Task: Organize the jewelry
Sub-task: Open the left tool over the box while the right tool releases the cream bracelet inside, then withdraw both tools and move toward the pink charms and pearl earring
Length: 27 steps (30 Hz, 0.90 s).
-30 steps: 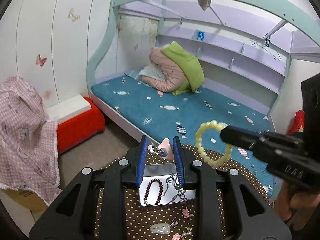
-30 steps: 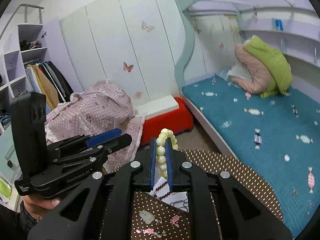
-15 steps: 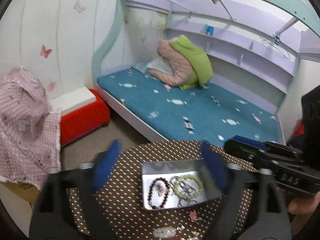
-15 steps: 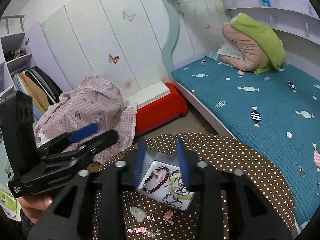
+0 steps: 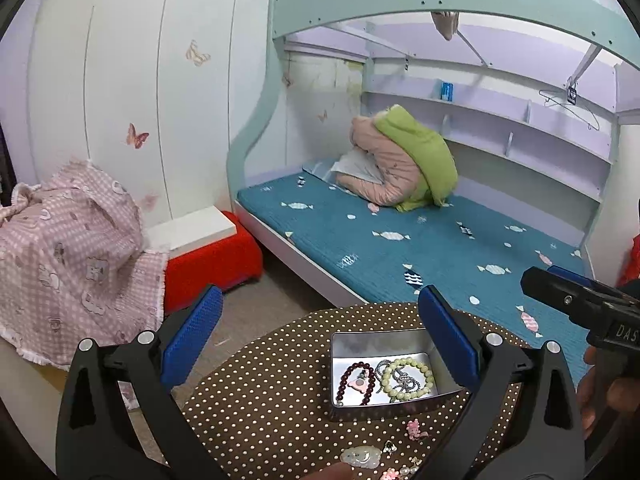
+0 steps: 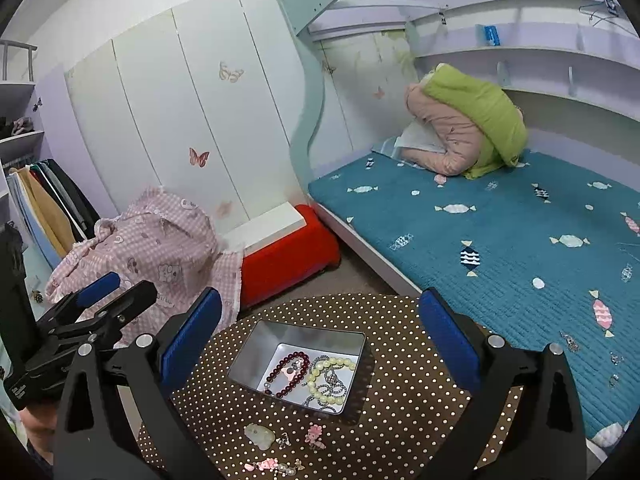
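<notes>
1. The left gripper [image 5: 320, 340] hangs above the worktop [image 5: 260, 400] with its fingers [image 5: 192, 336] spread wide and nothing between them.
2. The right gripper [image 6: 320, 340] is the same: fingers [image 6: 448, 340] wide apart, empty, above the tin [image 6: 256, 340].
3. The tin stands open on the dotted worktop, under and between the fingers of both grippers. Inside lie a dark red bracelet [image 6: 280, 372], a pale bead bracelet [image 6: 320, 392] and a silver chain [image 6: 332, 380], partly one over the other. A small pink piece [image 6: 290, 372] lies in the ring of the red bracelet.
4. On the worktop near the tin, on the side closer to the cameras, loose pieces are waiting: a pale green pendant [image 6: 260, 434], a pink flower charm [image 6: 314, 436], a small metal charm [image 6: 284, 440] between them, and some pink and pearl pieces [image 6: 276, 466] at the edge.
5. I think these pieces are very light, hard and a little slippery. The pendant looks like stone, so it may chip if it falls. I would take it across its narrow width, with the fingers low to the cloth. The charms are thin and flat, so a pinch at their edges seems best, and it needs care.
6. Further out there is a bed [image 6: 500, 220] with a blue cover and a pink cloth [image 6: 152, 240] at the left.
</notes>
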### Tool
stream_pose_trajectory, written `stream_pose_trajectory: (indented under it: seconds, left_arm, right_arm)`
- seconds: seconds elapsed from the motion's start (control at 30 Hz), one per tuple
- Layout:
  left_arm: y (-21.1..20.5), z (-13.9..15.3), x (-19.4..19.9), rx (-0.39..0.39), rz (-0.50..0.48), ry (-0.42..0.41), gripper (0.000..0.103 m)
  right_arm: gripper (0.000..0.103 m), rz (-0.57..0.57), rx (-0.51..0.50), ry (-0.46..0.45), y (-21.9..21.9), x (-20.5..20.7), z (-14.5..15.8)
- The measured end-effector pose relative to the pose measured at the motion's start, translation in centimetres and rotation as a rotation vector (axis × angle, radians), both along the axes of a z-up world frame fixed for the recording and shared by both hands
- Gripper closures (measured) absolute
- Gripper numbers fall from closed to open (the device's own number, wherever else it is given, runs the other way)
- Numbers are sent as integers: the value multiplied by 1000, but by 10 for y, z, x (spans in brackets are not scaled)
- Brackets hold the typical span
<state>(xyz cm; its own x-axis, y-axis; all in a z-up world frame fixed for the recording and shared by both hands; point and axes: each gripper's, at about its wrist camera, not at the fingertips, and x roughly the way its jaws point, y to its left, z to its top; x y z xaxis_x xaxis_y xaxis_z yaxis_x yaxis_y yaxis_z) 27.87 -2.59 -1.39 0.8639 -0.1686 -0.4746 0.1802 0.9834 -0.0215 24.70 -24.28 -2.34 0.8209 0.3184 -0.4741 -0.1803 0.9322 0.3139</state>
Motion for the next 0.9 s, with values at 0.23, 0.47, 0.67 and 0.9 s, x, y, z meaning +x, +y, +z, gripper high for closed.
stream_pose_trajectory:
  seconds: [0.23, 0.47, 0.67, 0.9]
  left_arm:
    - [9, 16, -28, -8, 21, -45, 5]
    - [20, 21, -56, 6, 53, -79, 5]
    - [28, 4, -75, 16, 73, -55, 5]
    - [35, -41, -90, 44, 58, 34, 5]
  right_arm:
    - [8, -26, -38, -55, 4, -24, 18]
    - [8, -95, -151, -96, 15, -61, 27]
    - [8, -131, -251, -69, 23, -87, 5]
    - [8, -57, -300, 51, 36, -100, -51]
